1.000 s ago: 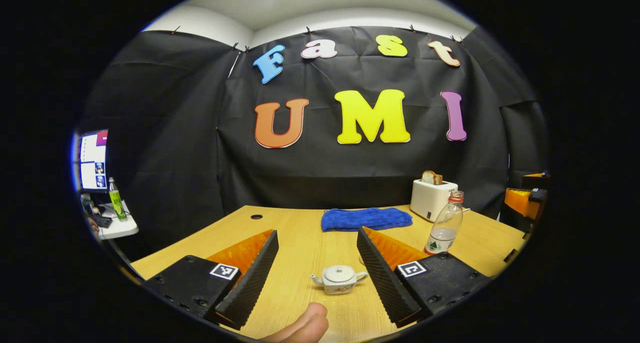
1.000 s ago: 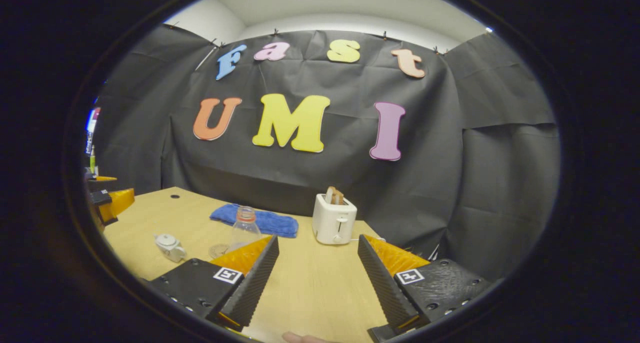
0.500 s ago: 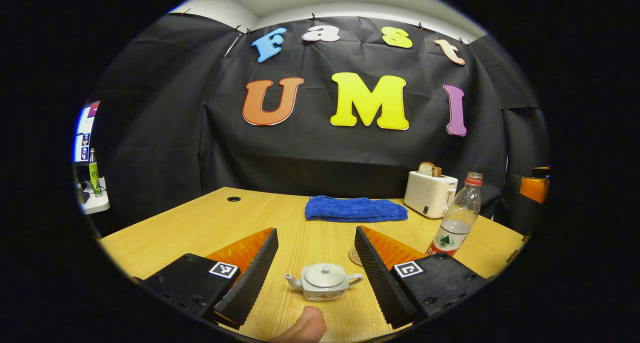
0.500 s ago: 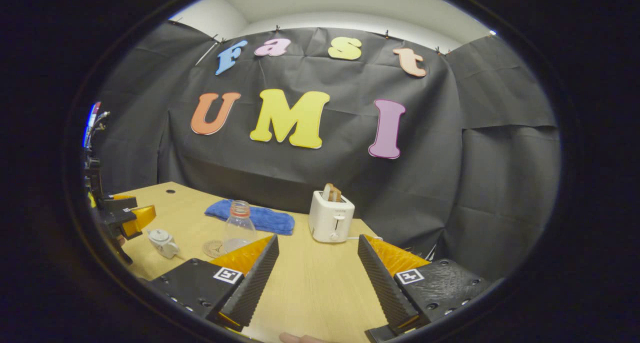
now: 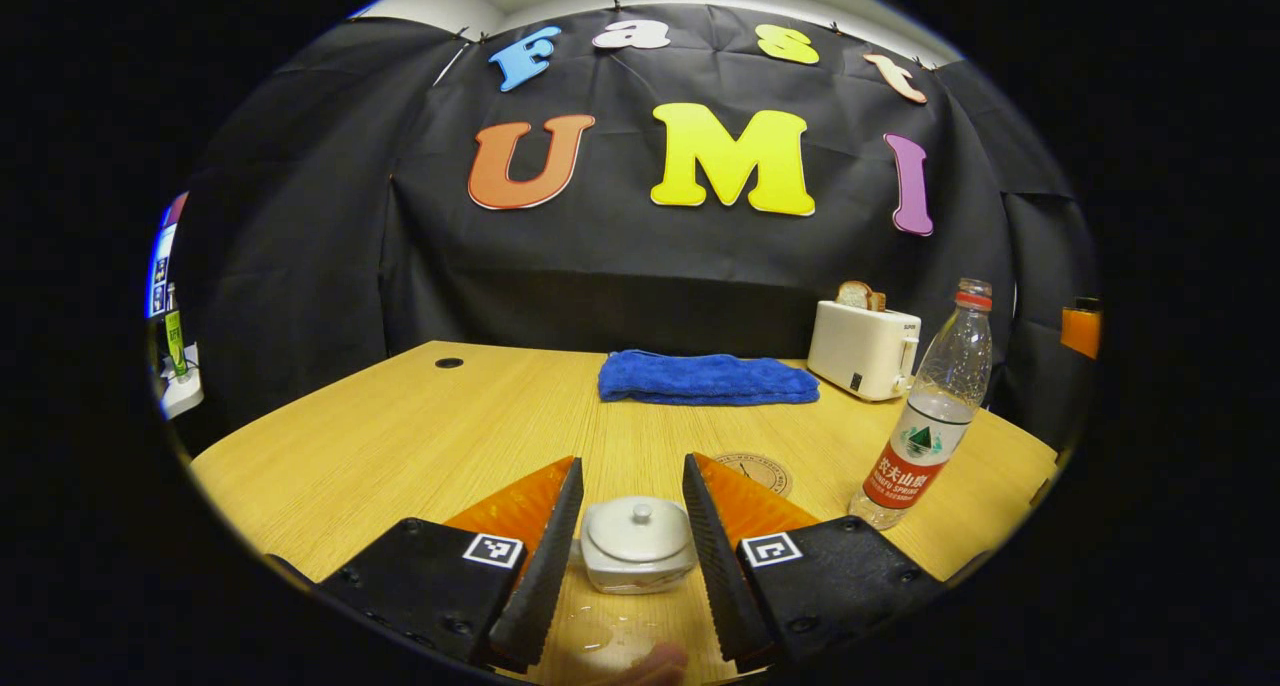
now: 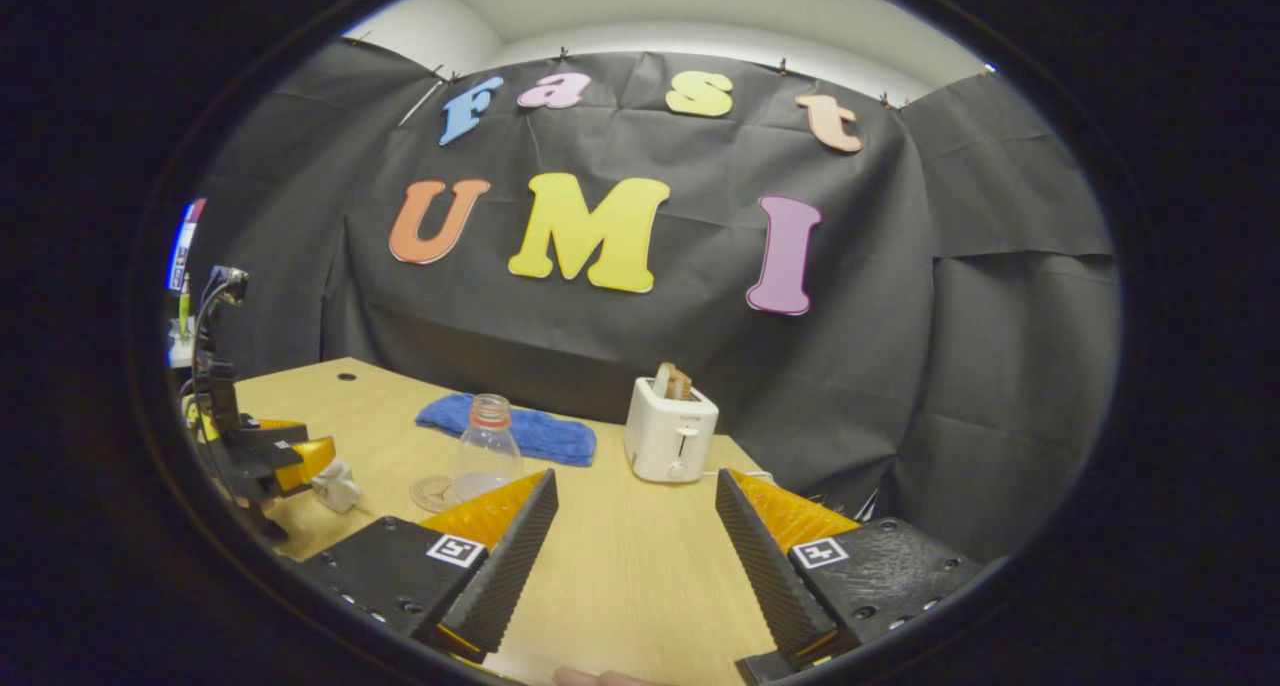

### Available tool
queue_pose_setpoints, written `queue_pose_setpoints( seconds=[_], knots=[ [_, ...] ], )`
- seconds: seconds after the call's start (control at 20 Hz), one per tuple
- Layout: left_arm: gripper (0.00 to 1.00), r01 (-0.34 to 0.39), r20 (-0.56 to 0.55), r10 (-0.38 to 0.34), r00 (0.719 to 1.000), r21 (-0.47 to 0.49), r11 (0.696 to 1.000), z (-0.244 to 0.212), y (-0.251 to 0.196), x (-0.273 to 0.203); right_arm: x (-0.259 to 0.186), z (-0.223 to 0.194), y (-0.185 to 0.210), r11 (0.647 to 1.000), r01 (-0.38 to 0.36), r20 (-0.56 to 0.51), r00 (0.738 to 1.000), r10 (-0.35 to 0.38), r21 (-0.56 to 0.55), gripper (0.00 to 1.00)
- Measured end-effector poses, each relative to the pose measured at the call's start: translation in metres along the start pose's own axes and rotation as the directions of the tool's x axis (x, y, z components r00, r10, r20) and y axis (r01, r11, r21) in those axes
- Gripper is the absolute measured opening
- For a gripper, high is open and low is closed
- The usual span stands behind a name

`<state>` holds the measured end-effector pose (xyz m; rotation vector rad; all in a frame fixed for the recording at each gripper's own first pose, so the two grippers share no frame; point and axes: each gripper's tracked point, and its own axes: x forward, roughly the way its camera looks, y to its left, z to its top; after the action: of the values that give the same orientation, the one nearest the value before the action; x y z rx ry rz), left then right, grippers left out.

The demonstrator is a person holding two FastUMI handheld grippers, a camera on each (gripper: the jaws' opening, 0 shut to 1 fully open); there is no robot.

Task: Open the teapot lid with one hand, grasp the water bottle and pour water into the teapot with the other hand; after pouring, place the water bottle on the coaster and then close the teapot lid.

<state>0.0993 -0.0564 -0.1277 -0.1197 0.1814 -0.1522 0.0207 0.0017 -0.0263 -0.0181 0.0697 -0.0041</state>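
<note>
Black cloth hung behind a wooden table (image 5: 400, 446) whose pale top filled the lower part of both views. In the left gripper view, the left gripper (image 5: 632, 546) was low over the near edge of the table, its two fingers standing one on each side of a small white teapot (image 5: 637, 558); the gap between them was narrow, little wider than the pot, though I could not tell whether either finger touched it. The teapot's lid (image 5: 637, 528), with a small round knob, sat closed on the pot. A few drops of water (image 5: 600, 636) glistened on the wood in front of it. Just beyond the right finger lay a round coaster (image 5: 757, 469), bare, and to its right stood the water bottle (image 5: 930, 416), upright on the table beside the coaster, capless with a red neck ring and partly filled. Farther back lay a folded blue towel (image 5: 708, 379) and a white toaster (image 5: 863, 347) with bread in its slot. In the right gripper view, the right gripper (image 6: 632, 556) hovered above bare wood with its fingers spread wide and nothing between them. That view also showed the left gripper (image 6: 270, 461) far to the left, against the teapot (image 6: 338, 486), with the bottle (image 6: 485, 448), coaster (image 6: 434, 492), towel (image 6: 520, 434) and toaster (image 6: 668, 436) across the table.
</note>
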Motion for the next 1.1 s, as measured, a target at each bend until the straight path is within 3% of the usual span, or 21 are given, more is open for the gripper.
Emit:
queue_pose_setpoints(
  seconds=[0.1, 0.15, 0.35, 0.65, 0.9, 1.1],
  knots=[
    [0.56, 0.039, -0.018, -0.039, 0.999, -0.002, 0.999, -0.005, -0.007, 0.001, 0.001, -0.001, 0.001, 1.000, 0.001, -0.007, 1.000, -0.001, 0.004, 0.98],
    [0.47, 0.054, -0.033, -0.054, 0.998, -0.003, 0.999, -0.009, -0.009, 0.001, 0.002, -0.001, 0.001, 1.000, 0.001, -0.009, 1.000, -0.001, 0.006, 0.96],
    [0.31, 0.035, -0.027, -0.033, 0.999, 0.074, 0.997, -0.010, -0.004, 0.002, 0.003, -0.002, 0.001, 1.000, 0.001, -0.012, 1.000, -0.001, 0.005, 0.98],
    [0.07, 0.021, -0.008, -0.021, 1.000, 0.091, 0.996, -0.009, 0.001, 0.006, 0.010, -0.011, 0.012, 1.000, -0.027, -0.036, 0.999, 0.027, 0.004, 0.96],
    [0.04, 0.020, 0.022, -0.022, 1.000, 0.087, 0.996, -0.006, 0.003, 0.004, 0.010, -0.018, 0.028, 0.999, -0.052, -0.039, 0.998, 0.053, 0.015, 0.94],
    [0.03, 0.006, 0.015, -0.007, 1.000, 0.065, 0.998, 0.000, 0.008, -0.005, 0.013, -0.019, 0.058, 0.992, -0.122, -0.012, 0.992, 0.123, 0.030, 0.95]
  ],
)
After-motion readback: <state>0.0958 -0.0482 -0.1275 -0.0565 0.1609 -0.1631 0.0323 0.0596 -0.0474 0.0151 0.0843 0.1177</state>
